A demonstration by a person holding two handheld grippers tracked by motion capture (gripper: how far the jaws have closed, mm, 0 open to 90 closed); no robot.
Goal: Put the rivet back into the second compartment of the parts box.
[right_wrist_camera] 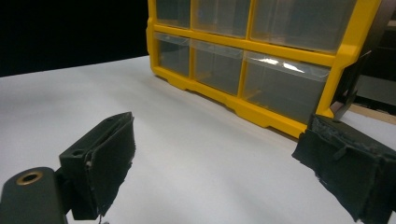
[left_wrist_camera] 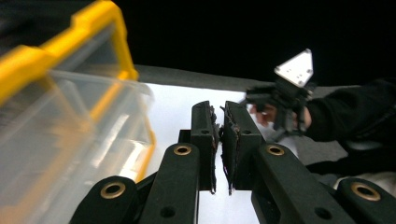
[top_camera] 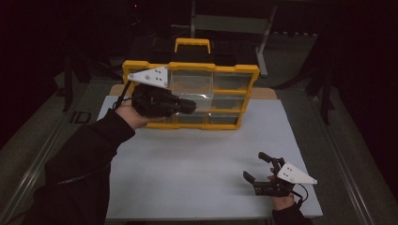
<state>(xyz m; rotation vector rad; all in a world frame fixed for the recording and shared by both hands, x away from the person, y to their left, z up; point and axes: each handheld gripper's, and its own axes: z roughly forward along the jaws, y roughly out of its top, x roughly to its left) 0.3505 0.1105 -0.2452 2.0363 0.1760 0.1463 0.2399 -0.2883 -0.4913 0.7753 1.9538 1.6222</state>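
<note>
**Left tongs shut at the drawer cabinet, right tongs parked open**

Left gripper (top_camera: 180, 106) sat upper left of centre in the high view, right in front of the yellow organizer (top_camera: 234, 70), over its left and middle columns. In the left gripper view the jaws were pressed together with nothing between them, only a hairline gap between the ragged pads. A clear drawer (left_wrist_camera: 60, 140) filled the left of that view, apparently slid out of the frame; can't tell whether the gripper touched it. My read: the closed tongs were being used as a blunt pusher or hook at a drawer front, not as a clamp.

Right gripper (top_camera: 257, 168) rested low at the lower right of the high view, well apart from the organizer. In the right gripper view its jaws stood wide apart and empty, aimed across bare table at the organizer's lower rows. Looked like a standby pose, kept out of the working hand's way.

Materials:
- Organizer: glossy yellow plastic frame, a carry handle (top_camera: 192, 44) on top, translucent boxy drawers in a grid, glare on the fronts. Stood upright at the far edge of the white tabletop (top_camera: 197, 178).
- Tabletop: matte white, flat.
- Jaws: black rigid links with brass-coloured pivot rings, pads (right_wrist_camera: 114, 158) faced with dark fuzzy fabric, frayed at the edges.
- Grey three-cornered plate on each gripper, flat metal with small holes.
</note>
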